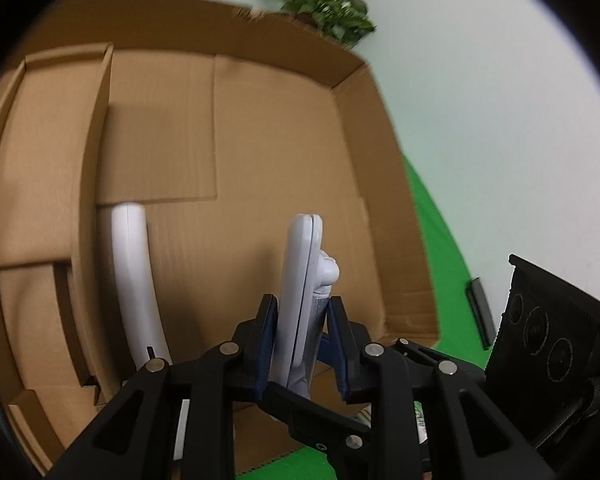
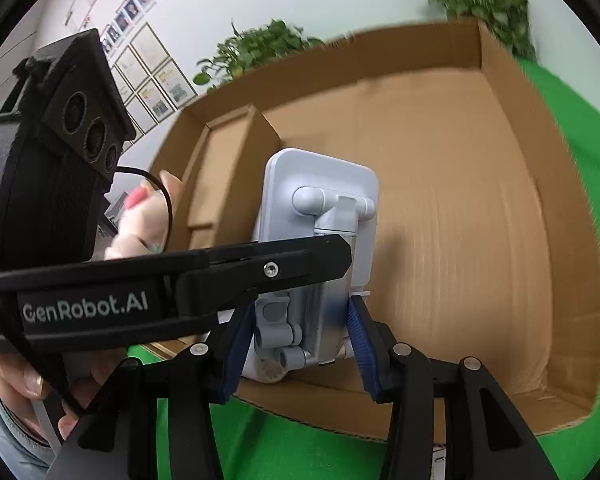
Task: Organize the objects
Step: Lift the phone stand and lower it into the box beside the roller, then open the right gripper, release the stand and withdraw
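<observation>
A: Both grippers are on one thing. The white stand (image 2: 320, 220) hangs over the near wall of the box (image 2: 460, 200), plate end tipped toward the box floor.

B: Grip state?

A: Left gripper (image 1: 302, 344): fingers clamped on the stand edge-on, plate and stem between the blue pads. Right gripper (image 2: 300, 344): pads bracket the folded hinge end. The right pad touches the stem. Whether the left pad bears on it I can't tell. I'd call that one clamped, but loosely.

B: Anything else in the box?

A: A white bar (image 1: 134, 280) stands against the divider (image 1: 96, 208), left of the stand. Rest of the floor right of the divider is bare cardboard.

B: Risks?

A: Three. One, two grippers on a hinged part: if the hands diverge, the hinge folds or the stand twists out of the weaker right grip. Two, frames are motion-smeared, so a fast drop could catch the hinge end on the near wall and shove the box across the green bench (image 2: 284, 432). Three, drift toward the divider and the plate knocks the bar over.

B: So?

A: Slow down, keep the hands parallel, land it right of the bar.
</observation>
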`<state>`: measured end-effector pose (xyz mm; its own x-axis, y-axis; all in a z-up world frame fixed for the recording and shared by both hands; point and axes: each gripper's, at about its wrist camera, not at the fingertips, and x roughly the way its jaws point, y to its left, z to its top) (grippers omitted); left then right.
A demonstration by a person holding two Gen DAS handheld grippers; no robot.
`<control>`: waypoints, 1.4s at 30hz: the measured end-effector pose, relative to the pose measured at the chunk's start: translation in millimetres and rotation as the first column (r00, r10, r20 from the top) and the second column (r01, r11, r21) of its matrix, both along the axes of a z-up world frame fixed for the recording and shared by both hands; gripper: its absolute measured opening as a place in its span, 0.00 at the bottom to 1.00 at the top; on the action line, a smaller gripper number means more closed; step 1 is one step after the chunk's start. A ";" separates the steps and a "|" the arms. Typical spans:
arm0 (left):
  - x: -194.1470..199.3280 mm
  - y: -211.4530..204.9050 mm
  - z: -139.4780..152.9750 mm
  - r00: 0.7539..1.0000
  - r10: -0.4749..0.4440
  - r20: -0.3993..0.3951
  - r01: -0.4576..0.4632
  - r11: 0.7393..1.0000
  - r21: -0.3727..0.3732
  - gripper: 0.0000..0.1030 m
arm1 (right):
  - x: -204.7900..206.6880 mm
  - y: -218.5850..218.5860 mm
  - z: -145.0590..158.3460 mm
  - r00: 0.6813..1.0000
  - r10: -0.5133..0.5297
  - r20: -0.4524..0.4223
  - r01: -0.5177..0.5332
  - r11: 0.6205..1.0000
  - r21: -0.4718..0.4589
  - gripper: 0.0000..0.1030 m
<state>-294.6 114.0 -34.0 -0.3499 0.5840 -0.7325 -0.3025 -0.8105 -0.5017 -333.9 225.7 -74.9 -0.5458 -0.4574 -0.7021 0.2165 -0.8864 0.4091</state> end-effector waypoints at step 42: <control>90.8 -118.6 52.3 0.915 0.308 -0.259 -0.346 0.931 -0.114 0.40 | 87.2 -3.5 144.5 0.983 -0.184 0.017 0.182 0.982 0.056 0.96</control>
